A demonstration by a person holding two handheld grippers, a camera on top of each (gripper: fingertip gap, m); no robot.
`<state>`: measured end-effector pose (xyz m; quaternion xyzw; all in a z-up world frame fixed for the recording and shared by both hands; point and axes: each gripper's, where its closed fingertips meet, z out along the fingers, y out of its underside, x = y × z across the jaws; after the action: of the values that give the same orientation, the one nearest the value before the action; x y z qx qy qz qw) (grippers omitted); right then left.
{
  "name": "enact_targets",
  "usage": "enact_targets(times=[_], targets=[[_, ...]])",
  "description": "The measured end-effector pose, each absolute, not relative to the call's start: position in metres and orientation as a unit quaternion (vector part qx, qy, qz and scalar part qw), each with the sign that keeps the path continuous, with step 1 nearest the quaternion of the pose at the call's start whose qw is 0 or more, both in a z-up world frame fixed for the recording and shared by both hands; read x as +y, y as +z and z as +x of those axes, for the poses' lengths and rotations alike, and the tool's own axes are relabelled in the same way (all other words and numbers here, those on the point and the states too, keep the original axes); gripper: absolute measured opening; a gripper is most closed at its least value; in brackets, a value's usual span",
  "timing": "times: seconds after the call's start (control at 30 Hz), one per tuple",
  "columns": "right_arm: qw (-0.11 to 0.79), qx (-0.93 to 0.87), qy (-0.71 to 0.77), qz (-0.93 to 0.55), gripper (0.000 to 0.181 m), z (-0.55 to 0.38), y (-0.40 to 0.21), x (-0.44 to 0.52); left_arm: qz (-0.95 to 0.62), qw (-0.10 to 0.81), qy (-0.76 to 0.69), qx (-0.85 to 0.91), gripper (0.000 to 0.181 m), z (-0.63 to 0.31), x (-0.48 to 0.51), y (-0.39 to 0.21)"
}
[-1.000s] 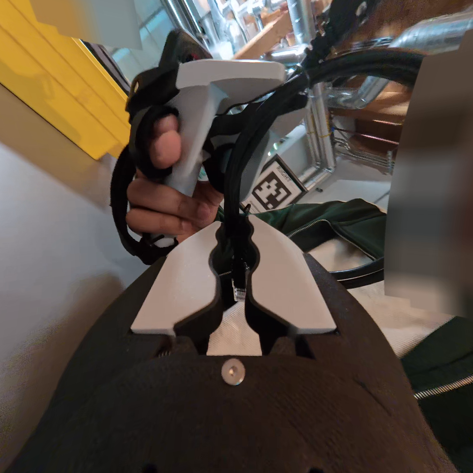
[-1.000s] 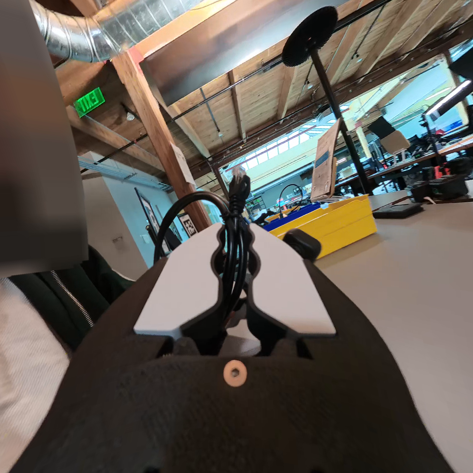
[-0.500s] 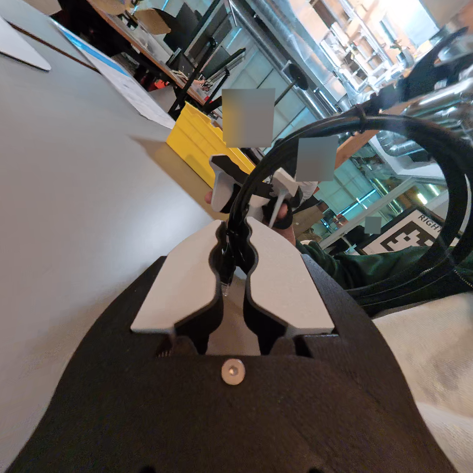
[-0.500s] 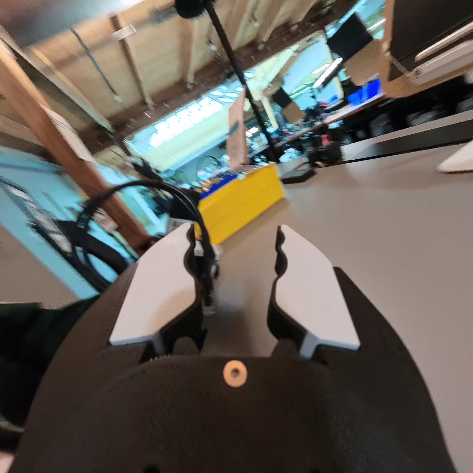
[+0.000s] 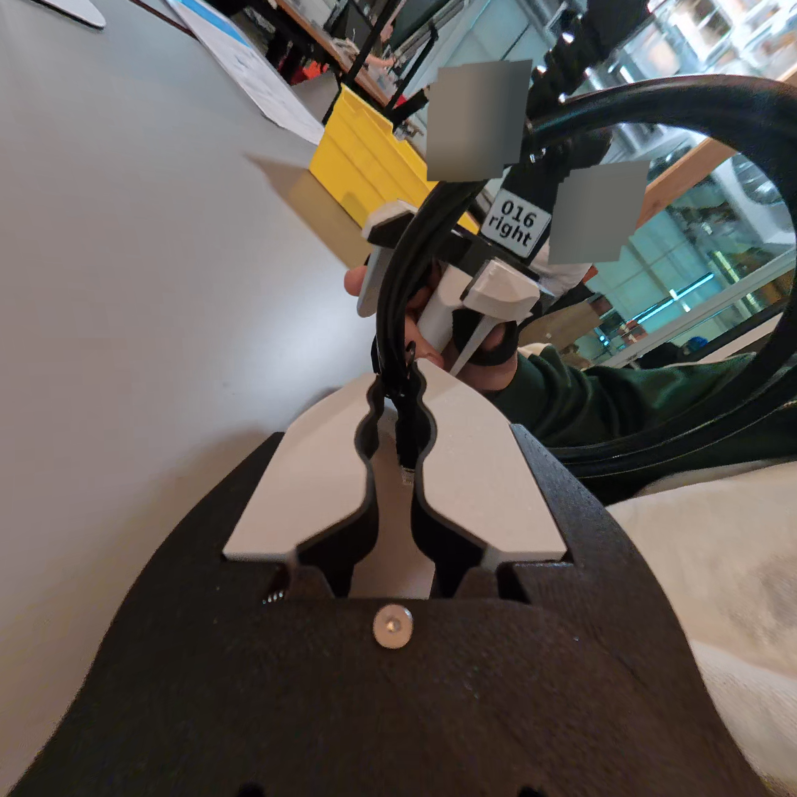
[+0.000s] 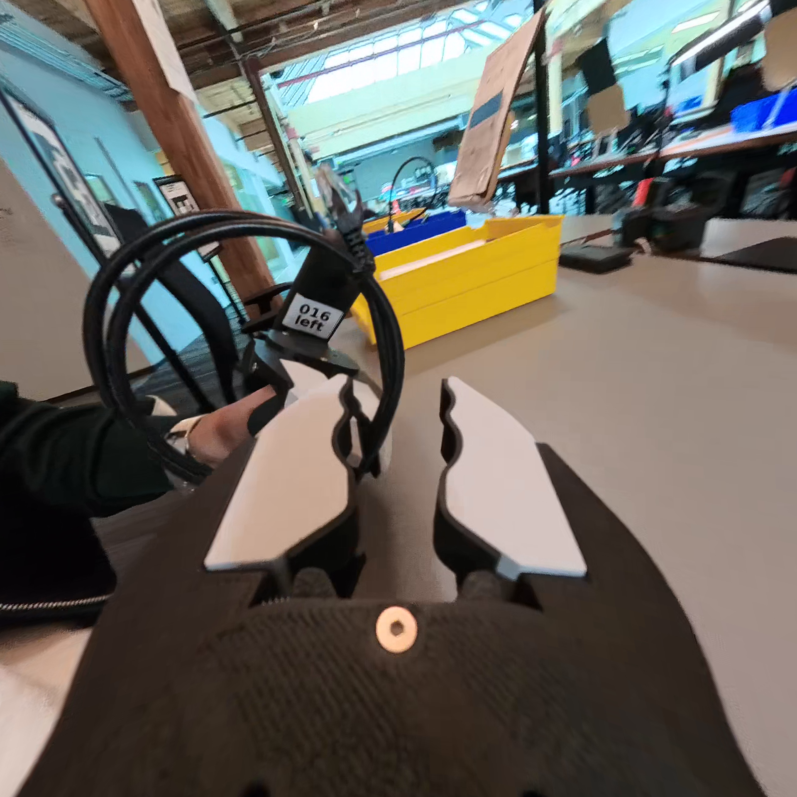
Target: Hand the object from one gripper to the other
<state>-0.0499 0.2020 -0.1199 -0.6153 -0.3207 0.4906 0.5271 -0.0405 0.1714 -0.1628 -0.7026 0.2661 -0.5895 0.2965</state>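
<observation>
The object is a coiled black cable (image 5: 396, 302) with a clear plug end (image 5: 406, 472). My left gripper (image 5: 396, 379) is shut on it, and the plug lies between the white fingers. In the right wrist view the coil (image 6: 241, 224) stands upright in the left gripper's body (image 6: 310, 345), held above the table. My right gripper (image 6: 396, 384) is open and empty. One strand of the coil runs just inside its left finger (image 6: 302, 453). In the left wrist view the right gripper (image 5: 446, 250) shows close behind the coil, jaws apart, held by a hand.
A grey table (image 6: 647, 388) lies under both grippers. A yellow bin (image 6: 465, 276) stands on it beyond them, also seen in the left wrist view (image 5: 366, 164), with a blue bin (image 6: 414, 228) behind. A person's dark green sleeve (image 5: 604, 401) is near.
The right gripper, shut on the cable a second ago, has opened, let go and drawn back a little. The left gripper stays shut on the cable. Both views have swung down toward the table.
</observation>
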Motion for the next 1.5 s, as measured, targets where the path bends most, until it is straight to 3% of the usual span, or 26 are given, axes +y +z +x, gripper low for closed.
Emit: enact_targets(times=[0.1,0.13,0.17,0.27,0.4,0.63,1.07,1.27,1.4,1.5], targets=[[0.511,-0.343,0.491,-0.616,0.036,-0.061,-0.126,0.198,-0.709,0.289,-0.575,0.288,0.015,-0.036,0.164,-0.167],[0.509,-0.354,0.487,-0.616,0.030,-0.063,-0.128,0.196,-0.710,0.287,-0.573,0.294,0.015,-0.035,0.161,-0.168],[0.507,-0.366,0.484,-0.612,0.011,-0.064,-0.128,0.193,-0.709,0.287,-0.571,0.297,0.016,-0.033,0.159,-0.168],[0.501,-0.373,0.487,-0.610,0.007,-0.063,-0.124,0.188,-0.695,0.294,-0.583,0.300,0.015,-0.030,0.157,-0.164],[0.513,-0.367,0.484,-0.607,0.006,-0.059,-0.118,0.188,-0.672,0.311,-0.602,0.298,0.016,-0.028,0.158,-0.158],[0.519,-0.299,0.514,-0.614,0.006,-0.023,-0.109,0.194,-0.644,0.345,-0.601,0.324,0.037,-0.015,0.169,-0.148],[0.554,-0.156,0.455,-0.679,0.006,0.084,-0.121,0.225,-0.527,0.348,-0.676,0.380,0.030,0.020,0.153,-0.112],[0.519,-0.137,0.472,-0.699,0.006,0.076,-0.134,0.234,-0.505,0.392,-0.622,0.452,0.044,0.030,0.124,-0.112],[0.494,-0.174,0.478,-0.705,0.007,0.048,-0.141,0.234,-0.517,0.469,-0.537,0.474,0.034,0.026,0.130,-0.117],[0.482,-0.194,0.486,-0.703,0.007,0.031,-0.143,0.232,-0.521,0.478,-0.526,0.472,0.028,0.019,0.128,-0.116]])
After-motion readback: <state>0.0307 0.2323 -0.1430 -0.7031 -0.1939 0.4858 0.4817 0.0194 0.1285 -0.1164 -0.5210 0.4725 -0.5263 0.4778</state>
